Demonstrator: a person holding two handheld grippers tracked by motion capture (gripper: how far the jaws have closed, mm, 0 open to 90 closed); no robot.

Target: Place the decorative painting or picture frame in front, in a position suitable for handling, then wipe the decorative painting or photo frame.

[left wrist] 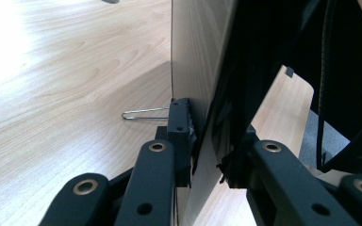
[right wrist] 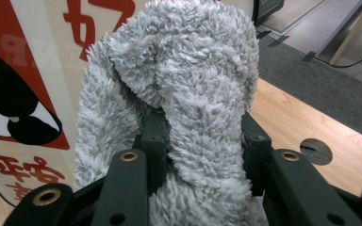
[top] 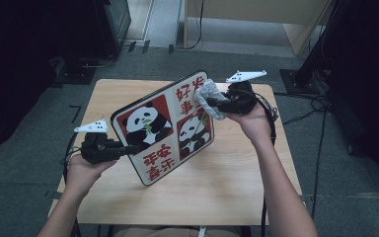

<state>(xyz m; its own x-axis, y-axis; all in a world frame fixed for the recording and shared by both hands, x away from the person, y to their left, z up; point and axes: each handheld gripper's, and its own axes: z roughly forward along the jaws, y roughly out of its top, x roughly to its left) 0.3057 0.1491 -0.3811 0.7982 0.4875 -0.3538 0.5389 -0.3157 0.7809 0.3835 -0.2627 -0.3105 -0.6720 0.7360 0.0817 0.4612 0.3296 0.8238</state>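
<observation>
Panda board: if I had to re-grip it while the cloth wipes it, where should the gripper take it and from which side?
Take the panda board by its thin edge, from the left, where the left gripper clamps it now. It stands tilted on the table, so that edge is free, away from the grey cloth.

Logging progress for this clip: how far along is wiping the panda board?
Done: the left hand-held gripper is shut on the board's edge and holds it tilted above the table; the right hand-held gripper is shut on the grey cloth.
In hand: the cloth sits at the board's upper corner.
Left: apparently the rest of the face; how clean it is, I cannot tell.
</observation>
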